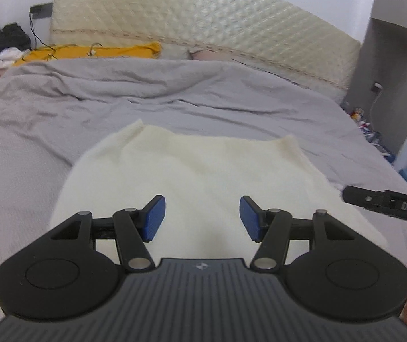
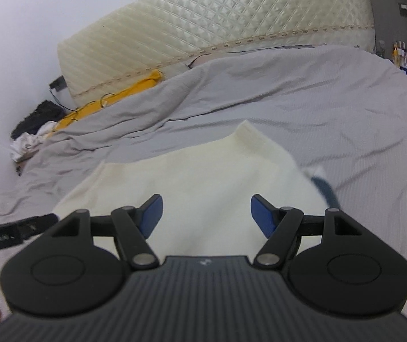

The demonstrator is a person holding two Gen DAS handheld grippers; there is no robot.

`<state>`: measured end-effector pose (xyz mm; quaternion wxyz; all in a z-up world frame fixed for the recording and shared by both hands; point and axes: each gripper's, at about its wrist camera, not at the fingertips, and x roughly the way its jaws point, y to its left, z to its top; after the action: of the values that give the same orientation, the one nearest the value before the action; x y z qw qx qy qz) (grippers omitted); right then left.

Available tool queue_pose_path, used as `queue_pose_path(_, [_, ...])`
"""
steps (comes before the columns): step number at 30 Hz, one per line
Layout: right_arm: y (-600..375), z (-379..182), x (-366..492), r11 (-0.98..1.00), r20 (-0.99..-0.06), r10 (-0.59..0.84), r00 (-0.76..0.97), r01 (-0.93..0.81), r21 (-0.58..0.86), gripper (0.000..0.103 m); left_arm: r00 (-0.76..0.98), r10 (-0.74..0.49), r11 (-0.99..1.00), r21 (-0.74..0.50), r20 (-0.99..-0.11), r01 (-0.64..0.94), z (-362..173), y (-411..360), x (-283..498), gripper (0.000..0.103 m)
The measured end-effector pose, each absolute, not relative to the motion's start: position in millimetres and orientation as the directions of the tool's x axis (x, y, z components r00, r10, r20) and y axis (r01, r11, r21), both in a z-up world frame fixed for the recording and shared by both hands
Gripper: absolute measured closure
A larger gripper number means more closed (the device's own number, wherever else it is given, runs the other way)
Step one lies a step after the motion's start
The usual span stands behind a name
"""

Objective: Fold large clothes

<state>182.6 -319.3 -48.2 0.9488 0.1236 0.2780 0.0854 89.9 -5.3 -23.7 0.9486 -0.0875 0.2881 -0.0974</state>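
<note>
The bed (image 1: 60,119), under a creased grey cover, carries the cream garment (image 1: 192,171), spread flat near its foot edge. It looks soft, light and limp, likely to sag and slip unless pinched at corners or hems. The left tool (image 1: 202,218) and the right tool (image 2: 206,216) both hang over it, jaws apart, holding nothing. Only "DAS" reads on the neighbouring tool.
</note>
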Motion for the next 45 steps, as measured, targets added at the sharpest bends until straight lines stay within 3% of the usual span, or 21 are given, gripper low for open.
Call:
queue_pose_path(6, [-334.1, -66.9, 152.4, 0.842, -0.544, 0.360, 0.758, -0.013, 0.540, 0.032, 0.771, -0.320, 0.934, -0.320, -0.551, 0.159, -34.4, -16.1, 47.9, 0.040])
queue_pose_path(14, [-340.7, -103.3, 152.2, 0.725, -0.602, 0.449, 0.660, 0.125, 0.677, 0.030, 0.715, -0.335, 0.922, -0.371, -0.614, 0.113, -54.3, -17.3, 50.7, 0.040])
queue_pose_path(16, [-340.5, -106.6, 153.3, 0.702, -0.589, 0.461, 0.664, 0.134, 0.700, 0.029, 0.699, -0.339, 0.917, -0.388, -0.630, 0.095, -59.2, -14.5, 56.0, 0.039])
queue_pose_path(17, [-340.4, -108.3, 154.8, 0.688, -0.580, 0.469, 0.666, 0.137, 0.713, 0.016, 0.688, -0.352, 0.908, -0.410, -0.635, 0.085, -62.4, -12.5, 58.2, 0.039])
queue_pose_path(19, [-340.4, -111.6, 157.1, 0.661, -0.561, 0.476, 0.677, 0.145, 0.736, 0.009, 0.664, -0.384, 0.886, -0.459, -0.642, 0.068, -68.3, -7.8, 65.8, 0.033])
queue_pose_path(24, [-345.1, -136.3, 167.1, 0.574, -0.573, 0.521, 0.633, 0.237, 0.784, 0.008, 0.626, -0.452, 0.837, -0.545, -0.636, 0.050, -78.1, 0.0, 78.3, 0.027])
queue_pose_path(31, [-359.5, -163.9, 181.4, 0.365, -0.479, 0.557, 0.678, 0.319, 0.875, 0.008, 0.587, -0.522, 0.765, -0.645, -0.619, 0.000, -90.1, 11.9, 89.5, 0.024])
queue_pose_path(35, [-361.1, -158.6, 176.7, 0.371, -0.484, 0.535, 0.692, 0.322, 0.871, 0.041, 0.556, -0.578, 0.687, -0.724, -0.597, -0.061, -104.6, 22.5, 97.5, 0.022])
queue_pose_path(38, [-365.6, -152.1, 171.4, 0.362, -0.455, 0.540, 0.708, 0.292, 0.885, 0.055, 0.541, -0.607, 0.635, -0.765, -0.582, -0.111, -117.2, 29.0, 102.4, 0.022])
queue_pose_path(45, [-369.1, -138.9, 168.1, 0.351, -0.389, 0.558, 0.734, 0.216, 0.911, 0.063, 0.581, -0.604, 0.514, -0.824, -0.545, -0.239, -140.6, 52.4, 105.3, 0.023])
